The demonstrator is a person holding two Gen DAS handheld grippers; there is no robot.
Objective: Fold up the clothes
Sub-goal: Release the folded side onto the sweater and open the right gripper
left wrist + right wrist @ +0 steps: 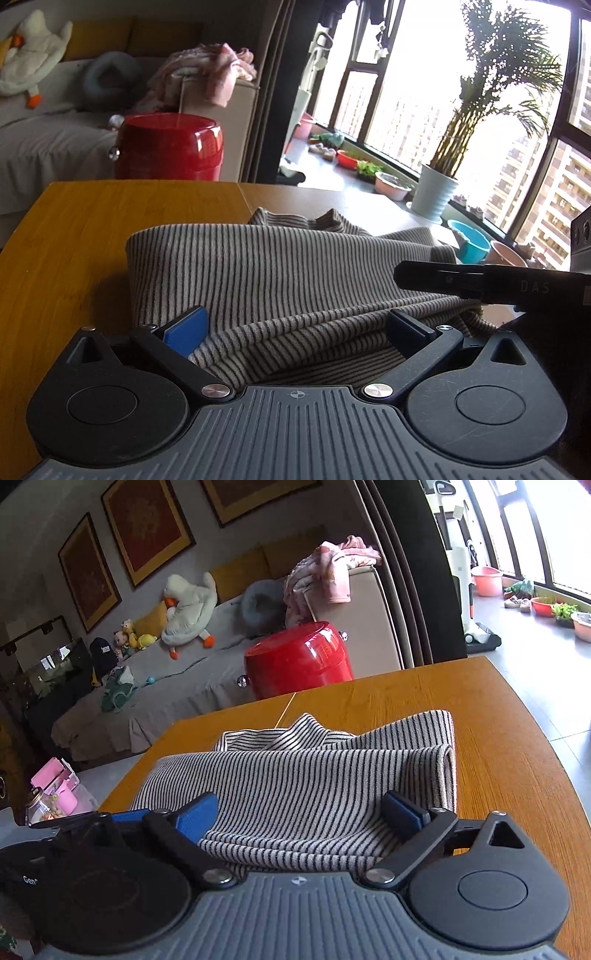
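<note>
A striped grey-and-black garment [280, 266] lies folded into a thick band on the wooden table [92, 236]. My left gripper [295, 326] stands open just above its near edge, and the cloth runs loosely between the wide-apart blue pads [186, 330] without being pinched. In the right wrist view the same garment [314, 775] shows its folded edge at the right. My right gripper [301, 814] is open too, its pads [197, 818] straddling the near hem. Part of the right gripper [480, 286] reaches in from the right in the left wrist view.
A red round stool [299, 661] stands beyond the table's far edge, before a sofa [155, 679] with plush toys and pink clothes. A potted palm [436, 192] and basins line the window. The table's curved right edge [546, 746] is near the garment.
</note>
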